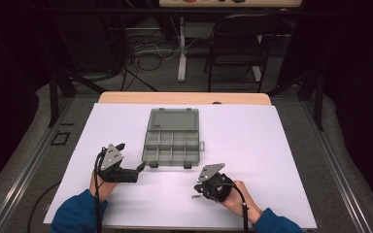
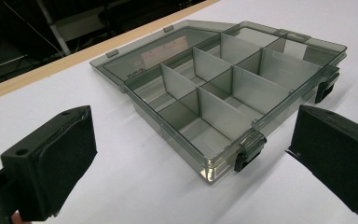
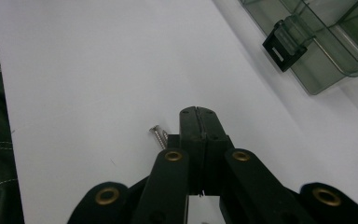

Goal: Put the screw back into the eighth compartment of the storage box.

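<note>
A smoky clear organizer box (image 1: 171, 141) lies open in the middle of the white sheet, lid folded back, its several compartments looking empty. My left gripper (image 1: 140, 168) is at the box's front-left corner, open. In the left gripper view the box (image 2: 223, 88) sits just ahead between the wide-apart pads (image 2: 60, 158), and one front latch (image 2: 248, 150) is nearest. My right gripper (image 1: 199, 191) rests low on the sheet in front of the box, shut. A small silver screw (image 3: 158, 135) lies loose on the sheet just left of the closed right gripper (image 3: 198, 114).
The white sheet (image 1: 252, 145) covers a wooden table (image 1: 184, 98). Beyond the table stand a black chair (image 1: 238, 43) and a white table leg (image 1: 181, 48), with cables on the floor. The box's front-right latch (image 3: 284, 44) is ahead and to the right in the right gripper view.
</note>
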The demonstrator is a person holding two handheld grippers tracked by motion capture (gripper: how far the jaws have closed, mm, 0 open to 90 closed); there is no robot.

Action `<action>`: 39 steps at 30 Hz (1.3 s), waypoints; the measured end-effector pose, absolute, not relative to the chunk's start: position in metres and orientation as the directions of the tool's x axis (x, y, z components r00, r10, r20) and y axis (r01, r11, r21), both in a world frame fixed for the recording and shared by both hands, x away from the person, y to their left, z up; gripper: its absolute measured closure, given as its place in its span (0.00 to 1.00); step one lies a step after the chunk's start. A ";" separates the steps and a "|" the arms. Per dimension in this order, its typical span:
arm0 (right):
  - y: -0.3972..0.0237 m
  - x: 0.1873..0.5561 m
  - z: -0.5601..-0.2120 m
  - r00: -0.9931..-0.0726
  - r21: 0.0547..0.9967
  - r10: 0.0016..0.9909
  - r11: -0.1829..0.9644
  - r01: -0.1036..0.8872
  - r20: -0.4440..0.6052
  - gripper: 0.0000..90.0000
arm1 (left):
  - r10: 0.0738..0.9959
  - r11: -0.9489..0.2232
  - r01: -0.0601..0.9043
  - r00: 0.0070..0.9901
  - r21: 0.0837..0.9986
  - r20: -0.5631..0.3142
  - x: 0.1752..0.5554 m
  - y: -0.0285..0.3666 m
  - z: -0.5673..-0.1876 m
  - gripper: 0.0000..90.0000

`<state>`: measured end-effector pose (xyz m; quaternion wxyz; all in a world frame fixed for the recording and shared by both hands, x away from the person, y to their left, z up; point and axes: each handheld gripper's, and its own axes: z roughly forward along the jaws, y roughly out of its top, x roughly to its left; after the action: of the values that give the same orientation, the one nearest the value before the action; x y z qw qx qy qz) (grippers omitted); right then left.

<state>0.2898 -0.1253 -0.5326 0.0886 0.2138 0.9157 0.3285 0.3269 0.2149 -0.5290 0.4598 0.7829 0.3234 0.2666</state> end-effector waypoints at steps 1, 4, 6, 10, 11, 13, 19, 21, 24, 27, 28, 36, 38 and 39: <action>-0.126 0.291 -0.533 -0.890 0.643 0.455 0.689 0.334 -0.025 1.00 | 0.753 -0.365 0.262 0.647 0.893 0.118 0.327 0.215 -0.529 0.00; -0.128 0.294 -0.535 -0.889 0.635 0.457 0.693 0.342 -0.019 1.00 | 0.752 -0.367 0.264 0.649 0.892 0.117 0.328 0.215 -0.530 0.00; -0.130 0.295 -0.536 -0.886 0.632 0.463 0.692 0.350 -0.017 1.00 | 0.752 -0.368 0.264 0.649 0.892 0.118 0.328 0.215 -0.530 0.00; -0.134 0.296 -0.534 -0.886 0.631 0.463 0.689 0.356 -0.005 0.97 | 0.754 -0.363 0.263 0.647 0.894 0.115 0.328 0.216 -0.530 0.00; -0.136 0.296 -0.534 -0.890 0.630 0.455 0.693 0.350 -0.006 0.95 | 0.754 -0.364 0.263 0.646 0.893 0.116 0.328 0.216 -0.530 0.00; -0.139 0.295 -0.533 -0.892 0.617 0.451 0.698 0.363 0.015 0.89 | 0.754 -0.363 0.262 0.646 0.894 0.117 0.327 0.216 -0.530 0.00; -0.153 0.286 -0.532 -0.887 0.617 0.460 0.690 0.379 0.030 0.82 | 0.752 -0.368 0.265 0.649 0.891 0.118 0.328 0.215 -0.530 0.00; -0.157 0.282 -0.530 -0.890 0.595 0.455 0.709 0.378 0.024 0.81 | 0.752 -0.367 0.264 0.649 0.892 0.118 0.328 0.215 -0.530 0.00; -0.160 0.275 -0.532 -0.889 0.572 0.457 0.720 0.392 0.033 0.81 | 0.752 -0.366 0.264 0.649 0.892 0.117 0.328 0.215 -0.530 0.00; -0.160 0.272 -0.537 -0.893 0.563 0.449 0.734 0.380 0.017 0.84 | 0.752 -0.366 0.264 0.649 0.893 0.116 0.328 0.215 -0.530 0.00; -0.161 0.271 -0.537 -0.896 0.549 0.444 0.746 0.377 0.012 0.84 | 0.752 -0.366 0.264 0.649 0.892 0.117 0.328 0.216 -0.530 0.00; -0.164 0.270 -0.542 -0.890 0.534 0.455 0.747 0.396 0.023 0.97 | 0.752 -0.366 0.262 0.649 0.893 0.118 0.328 0.215 -0.530 0.00; -0.164 0.269 -0.542 -0.887 0.537 0.461 0.744 0.397 0.017 0.97 | 0.753 -0.365 0.262 0.648 0.893 0.117 0.328 0.215 -0.530 0.00; -0.163 0.269 -0.541 -0.885 0.532 0.464 0.745 0.403 0.021 0.98 | 0.753 -0.366 0.263 0.647 0.893 0.117 0.328 0.215 -0.530 0.00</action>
<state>0.2690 -0.1632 -0.5415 0.0562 0.2326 0.9323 0.2711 0.3275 0.2151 -0.5299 0.4600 0.7824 0.3248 0.2661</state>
